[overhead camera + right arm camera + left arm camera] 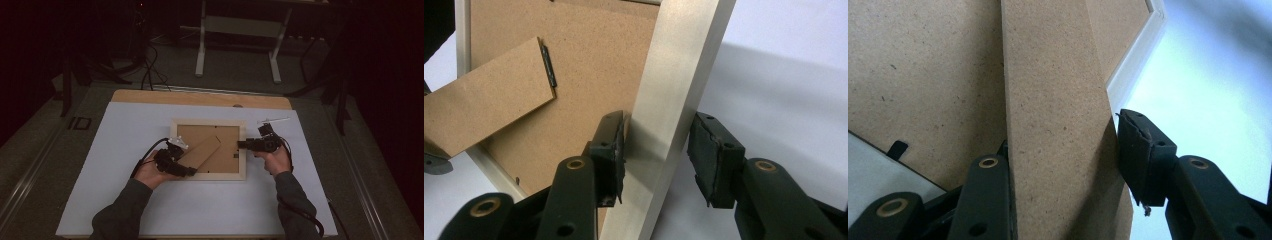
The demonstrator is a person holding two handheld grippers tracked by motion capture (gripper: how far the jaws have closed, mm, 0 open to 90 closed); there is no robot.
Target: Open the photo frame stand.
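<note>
Frame (208, 150): lying face down near the middle of the surface, brown backing board up, presumably so that the back fittings can be reached.
Backing board (589, 65): seated inside the pale wooden border, flat and level with it.
Stand flap (202, 151): hinged brown strip on the backing, slanting from the upper middle toward the lower left corner; lifted a little off the board at its free end, judging by the shadow beneath it in the right gripper view.
Hinge (549, 65): small dark metal strip at the flap's inner end, the pivot for any swing of the flap.
Left tongs (1068, 165): half closed around the flap's free end (1058, 125), one pad at each long edge; left pad against the edge, right pad touching or a hair off. Probably gripped at the far end for the most leverage on the hinge.
Right tongs (656, 155): astride the frame's right rail (674, 100), inner pad pressed on the inside edge, outer pad standing clear of the outside edge; not clamped, more of a brace, likely to keep the frame from sliding while the flap is worked.
Hands: left (150, 172) at the lower left corner, right (275, 159) at the right side, opposite ends for steadiness.
Surface (130, 200): white sheet over a wooden top, bare apart from the frame.
Step in hand, as judged: flap being raised or folded, frame held.
</note>
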